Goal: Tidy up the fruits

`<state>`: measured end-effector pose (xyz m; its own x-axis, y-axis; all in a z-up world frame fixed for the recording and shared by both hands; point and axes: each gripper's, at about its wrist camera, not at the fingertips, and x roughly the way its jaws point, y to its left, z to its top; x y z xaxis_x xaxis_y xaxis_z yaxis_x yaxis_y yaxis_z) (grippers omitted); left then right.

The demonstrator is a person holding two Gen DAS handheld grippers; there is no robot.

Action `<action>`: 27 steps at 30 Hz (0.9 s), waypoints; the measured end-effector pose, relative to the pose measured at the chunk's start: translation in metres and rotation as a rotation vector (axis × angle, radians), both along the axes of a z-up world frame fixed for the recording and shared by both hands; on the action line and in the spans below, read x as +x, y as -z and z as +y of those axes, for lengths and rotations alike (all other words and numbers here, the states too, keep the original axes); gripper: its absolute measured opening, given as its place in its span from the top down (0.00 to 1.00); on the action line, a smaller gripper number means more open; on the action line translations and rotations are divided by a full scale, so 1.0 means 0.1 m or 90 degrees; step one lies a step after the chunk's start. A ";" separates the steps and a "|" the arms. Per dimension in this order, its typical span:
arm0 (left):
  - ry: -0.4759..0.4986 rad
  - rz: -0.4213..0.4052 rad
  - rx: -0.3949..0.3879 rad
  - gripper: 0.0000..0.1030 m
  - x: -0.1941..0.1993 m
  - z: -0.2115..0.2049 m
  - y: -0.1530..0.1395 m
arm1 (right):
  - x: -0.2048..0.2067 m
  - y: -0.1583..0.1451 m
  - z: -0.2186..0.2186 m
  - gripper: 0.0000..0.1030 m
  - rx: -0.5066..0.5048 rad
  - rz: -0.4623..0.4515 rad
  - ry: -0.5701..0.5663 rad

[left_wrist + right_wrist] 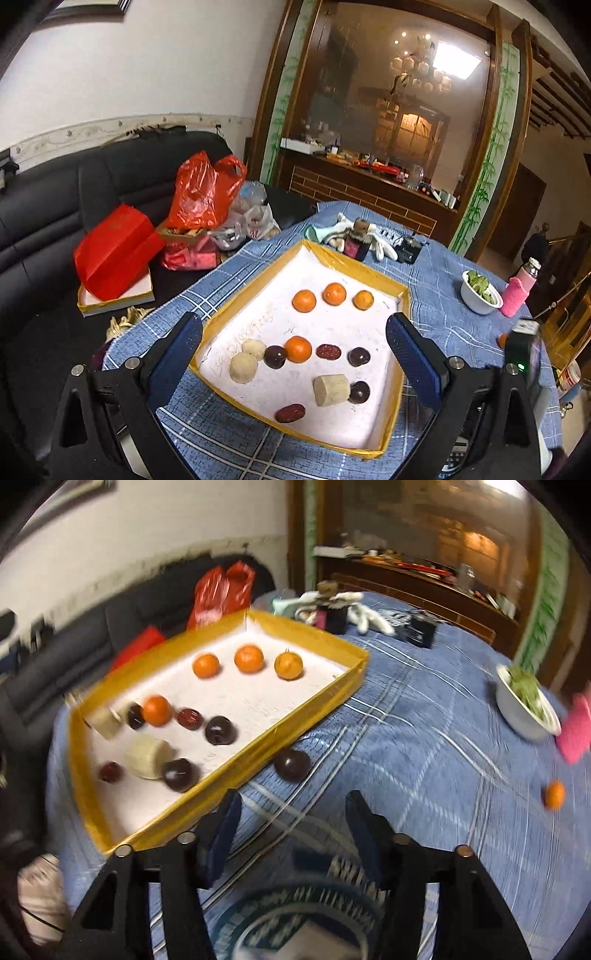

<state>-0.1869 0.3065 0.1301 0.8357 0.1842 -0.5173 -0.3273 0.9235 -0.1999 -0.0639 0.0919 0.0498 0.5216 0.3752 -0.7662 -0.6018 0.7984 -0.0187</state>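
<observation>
Reaching with the empty, spread right tool (291,834) toward the dark plum (292,764) at frame centre, beside the tray (317,705); left tool (295,354) spread too.

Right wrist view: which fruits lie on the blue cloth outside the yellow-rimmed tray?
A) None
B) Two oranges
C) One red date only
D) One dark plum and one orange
D: a dark plum sits beside the tray wall, and an orange lies far right on the cloth.

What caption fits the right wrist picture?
Open right gripper above the blue tablecloth, near a dark plum outside the yellow tray.
</observation>
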 end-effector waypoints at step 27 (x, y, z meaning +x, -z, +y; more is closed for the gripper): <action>0.106 0.040 -0.005 0.03 0.18 -0.56 0.13 | -0.12 -0.04 -0.94 0.70 0.138 0.098 0.069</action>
<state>-0.1685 0.2503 0.1172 0.8202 0.0421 -0.5706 -0.1824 0.9645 -0.1910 -0.0762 -0.0017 0.0543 0.4516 0.4868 -0.7477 -0.4954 0.8338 0.2436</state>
